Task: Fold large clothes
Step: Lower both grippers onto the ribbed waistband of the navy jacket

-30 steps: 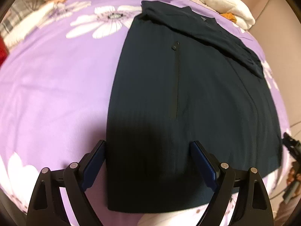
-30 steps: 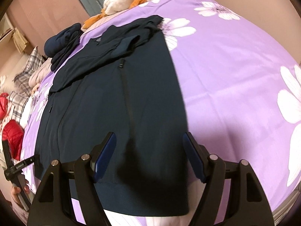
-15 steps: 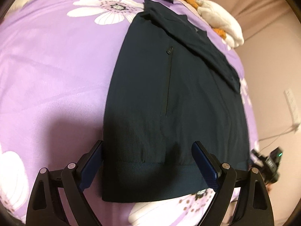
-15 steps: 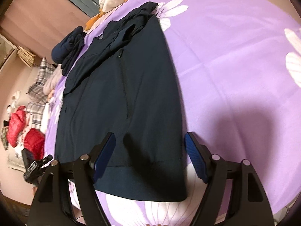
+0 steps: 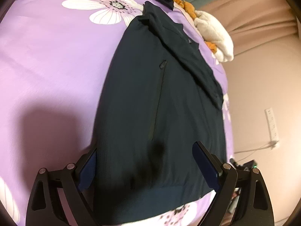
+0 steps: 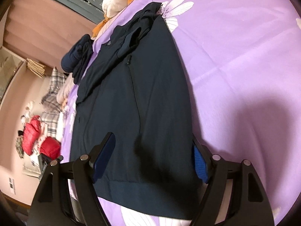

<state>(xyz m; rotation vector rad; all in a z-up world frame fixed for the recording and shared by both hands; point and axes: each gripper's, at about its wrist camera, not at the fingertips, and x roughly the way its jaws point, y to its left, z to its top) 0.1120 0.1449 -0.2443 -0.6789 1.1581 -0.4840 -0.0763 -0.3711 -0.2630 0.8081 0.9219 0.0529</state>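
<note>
A dark navy jacket point(image 5: 150, 103) lies flat on a purple bedsheet point(image 5: 52, 60) printed with large white flowers, its ribbed hem nearest us and its collar end far up the bed. A pocket zipper point(image 5: 159, 101) runs lengthwise down the near panel, and one sleeve point(image 5: 190, 56) is folded diagonally across the upper chest.

We hold the left gripper point(image 5: 144, 162) over the jacket's left hem corner, its blue-padded fingers point(image 5: 205, 167) spread wide to either side of the cloth and clamping nothing; the left pad sits right at the garment's side edge. The right gripper point(image 6: 152, 160) hangs over the opposite hem corner in the same released stance, fingers point(image 6: 104, 158) wide apart, the brighter blue pad just beside the jacket's outer edge. Whether either set of pads actually touches the fabric we cannot say, as the near cloth is in deep shadow.

Beyond the collar sits a heap of cream and orange fabric point(image 5: 216, 35) and a folded pile of dark clothes point(image 6: 79, 62) (both at the head of the bed). From the right wrist view we also see plaid bedding point(image 6: 52, 94) and red garments point(image 6: 37, 139) off the bed's far side, blurred. A white power strip point(image 5: 271, 124) hangs on the pink wall point(image 5: 263, 79) in the left wrist view.
</note>
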